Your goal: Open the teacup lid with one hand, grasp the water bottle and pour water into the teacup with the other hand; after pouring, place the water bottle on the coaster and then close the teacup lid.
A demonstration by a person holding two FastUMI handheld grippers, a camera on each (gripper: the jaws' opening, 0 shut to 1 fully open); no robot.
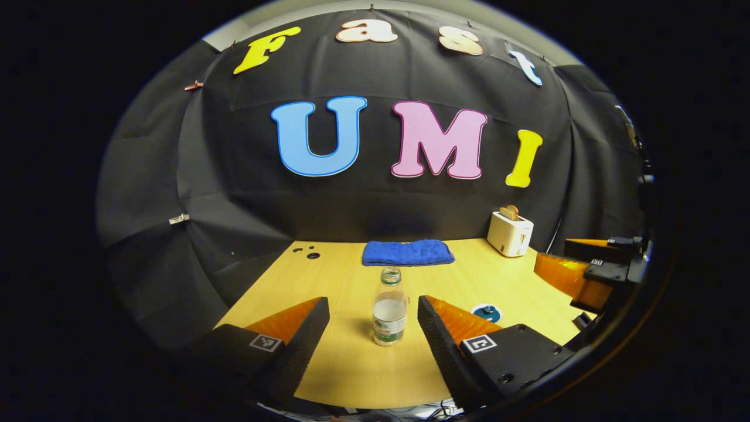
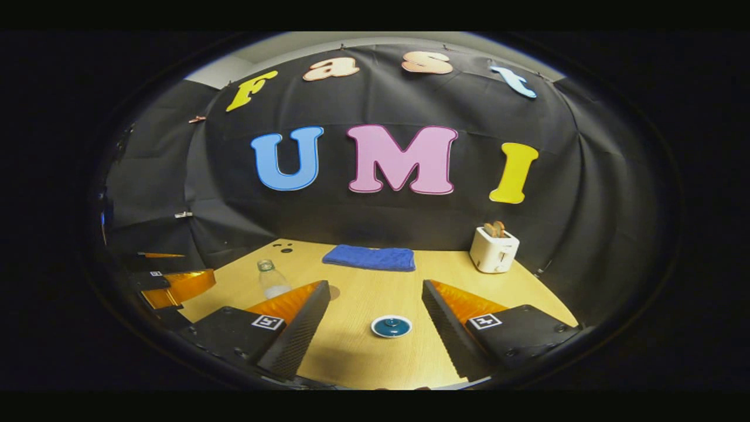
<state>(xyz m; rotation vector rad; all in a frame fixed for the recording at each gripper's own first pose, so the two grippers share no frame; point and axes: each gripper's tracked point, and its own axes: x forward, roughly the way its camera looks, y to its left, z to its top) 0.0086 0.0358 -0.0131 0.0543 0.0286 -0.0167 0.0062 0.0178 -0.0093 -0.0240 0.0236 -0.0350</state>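
Clear bottle [image 1: 389, 313] btwn open jaws, untouched

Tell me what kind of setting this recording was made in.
Probably a staged tabletop booth, not a real kitchen: a wooden table backed by black cloth, with household props laid out, namely a toaster, a blue towel and a water bottle.

— How's my left hand-held gripper [image 1: 373, 319] sitting?

— Its two fingers come up from the lower edge of the left gripper view, spread wide apart, nothing between them gripped.

— And my right hand-held gripper [image 2: 375, 305]?

— Same in the right gripper view: fingers wide apart at the bottom of the frame, closed on nothing. I also see it at the right edge of the left gripper view, and my left one at the lower left of the right gripper view.
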